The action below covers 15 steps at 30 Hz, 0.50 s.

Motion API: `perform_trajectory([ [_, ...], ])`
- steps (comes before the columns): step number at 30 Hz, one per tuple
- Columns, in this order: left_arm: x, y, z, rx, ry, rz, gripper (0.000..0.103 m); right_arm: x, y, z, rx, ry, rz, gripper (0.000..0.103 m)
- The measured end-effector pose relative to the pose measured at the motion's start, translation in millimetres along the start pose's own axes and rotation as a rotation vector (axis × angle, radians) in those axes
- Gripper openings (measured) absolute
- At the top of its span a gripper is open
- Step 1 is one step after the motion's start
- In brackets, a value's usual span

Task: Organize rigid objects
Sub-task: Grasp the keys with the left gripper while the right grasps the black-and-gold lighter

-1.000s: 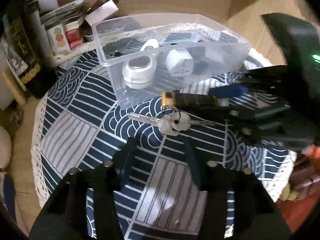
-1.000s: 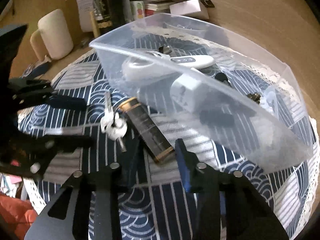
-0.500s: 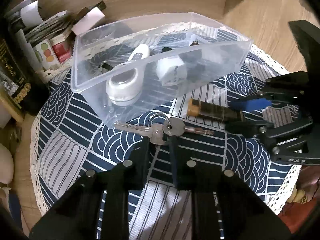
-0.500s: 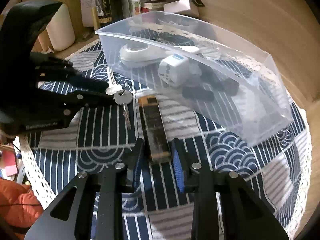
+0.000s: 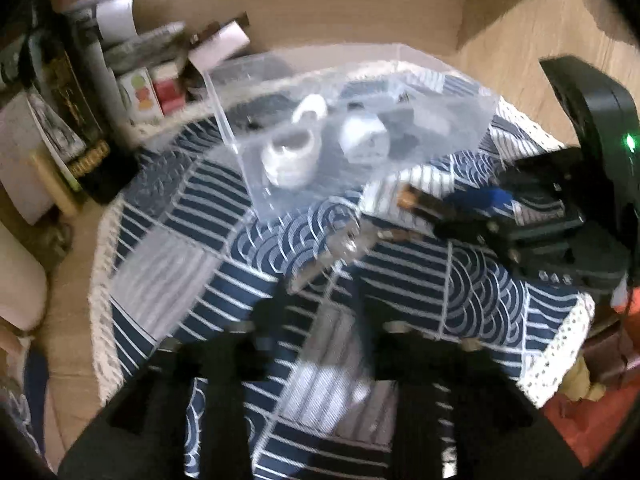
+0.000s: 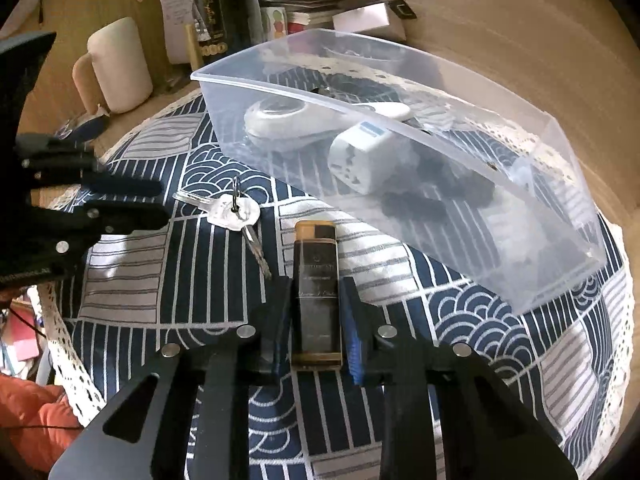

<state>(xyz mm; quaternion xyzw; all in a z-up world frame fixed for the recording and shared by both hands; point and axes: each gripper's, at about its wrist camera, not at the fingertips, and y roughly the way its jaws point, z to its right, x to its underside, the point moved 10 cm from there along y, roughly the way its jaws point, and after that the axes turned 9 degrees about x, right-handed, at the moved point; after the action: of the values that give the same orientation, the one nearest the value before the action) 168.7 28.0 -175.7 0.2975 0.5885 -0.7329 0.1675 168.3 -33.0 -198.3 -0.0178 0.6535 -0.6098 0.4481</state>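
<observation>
Keys (image 6: 232, 210) and dark lighter (image 6: 317, 292) lie outside the bin (image 6: 552, 128); right claw (image 6: 316, 334) grips the lighter, left claw (image 5: 320, 312) open.

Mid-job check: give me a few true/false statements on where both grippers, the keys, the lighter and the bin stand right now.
1. The right gripper straddles the dark gold-trimmed rectangular lighter. True.
2. The silver keys on a ring lie inside the clear plastic bin. False: they lie on the blue patterned cloth.
3. The white travel adapter sits in the bin. True.
4. The left gripper holds the keys. False: it is beside them.
</observation>
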Motion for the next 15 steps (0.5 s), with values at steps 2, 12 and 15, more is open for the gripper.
perform_trajectory([
  [2,-6.5,2.0,1.5,-0.006,0.032,0.008,0.049,4.1,-5.1,3.0,0.002,0.018,0.004,0.022],
  [12,-12.3,41.7,18.2,0.053,0.115,-0.083,0.03,8.6,-29.4,26.6,0.035,0.077,0.061,0.022],
  [15,-10.4,39.3,16.8,0.051,0.084,-0.059,0.028,7.6,-35.3,30.9,0.036,0.098,0.077,0.022],
])
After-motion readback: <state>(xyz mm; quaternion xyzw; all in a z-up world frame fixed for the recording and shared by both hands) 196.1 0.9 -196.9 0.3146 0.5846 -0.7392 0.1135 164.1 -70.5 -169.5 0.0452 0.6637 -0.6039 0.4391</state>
